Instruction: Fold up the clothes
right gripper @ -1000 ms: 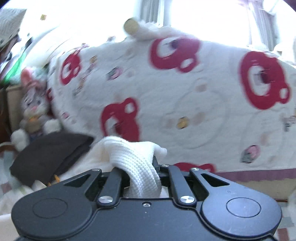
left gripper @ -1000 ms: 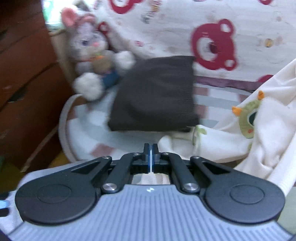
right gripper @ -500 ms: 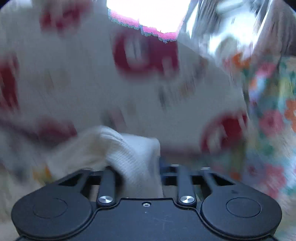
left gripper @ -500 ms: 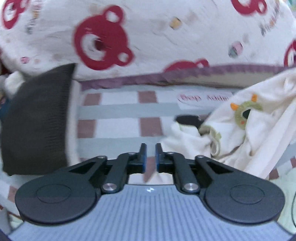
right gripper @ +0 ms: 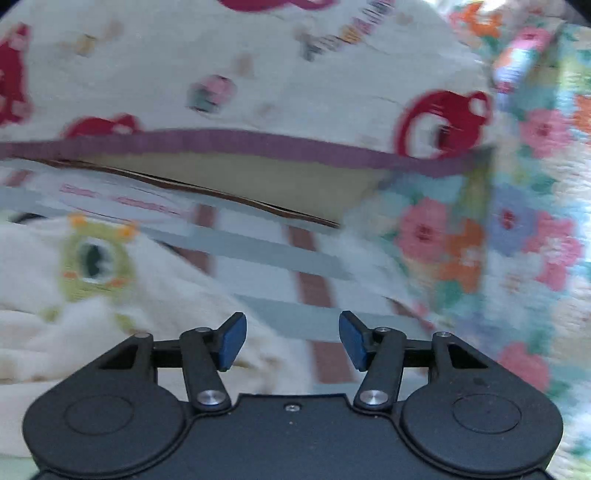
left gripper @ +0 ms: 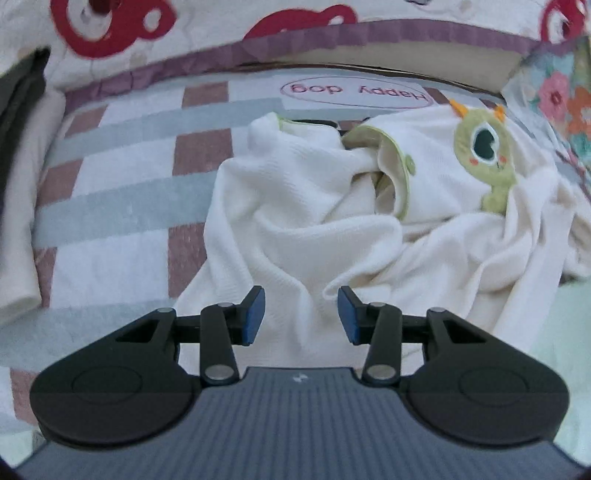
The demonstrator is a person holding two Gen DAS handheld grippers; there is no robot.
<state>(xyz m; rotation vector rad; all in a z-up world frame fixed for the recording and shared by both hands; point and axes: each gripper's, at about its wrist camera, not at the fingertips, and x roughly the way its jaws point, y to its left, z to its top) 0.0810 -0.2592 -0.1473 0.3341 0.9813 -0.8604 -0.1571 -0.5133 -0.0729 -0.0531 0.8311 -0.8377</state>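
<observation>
On the checked sheet (left gripper: 122, 266), a crumpled white top (left gripper: 295, 229) was spread out, and it is used here as the landmark. Far to the left of the white top, a dark folded cloth (left gripper: 18, 96) was seen at the edge of the picture. Behind the white top, a cover with red bears (left gripper: 110, 33) was draped. A green monster patch (left gripper: 484, 147) was sewn on the right part of the white top. To the right of the white top, a flowered blanket (right gripper: 517, 221) was seen.

The left gripper (left gripper: 301, 314) was held over the near part of the white top. Its jaws had just been opening and were apart, and nothing was pinched between them.

The right gripper (right gripper: 291, 339) was held at the right edge of the white top, over the sheet. Its jaws had just been opening too, and nothing was gripped.
</observation>
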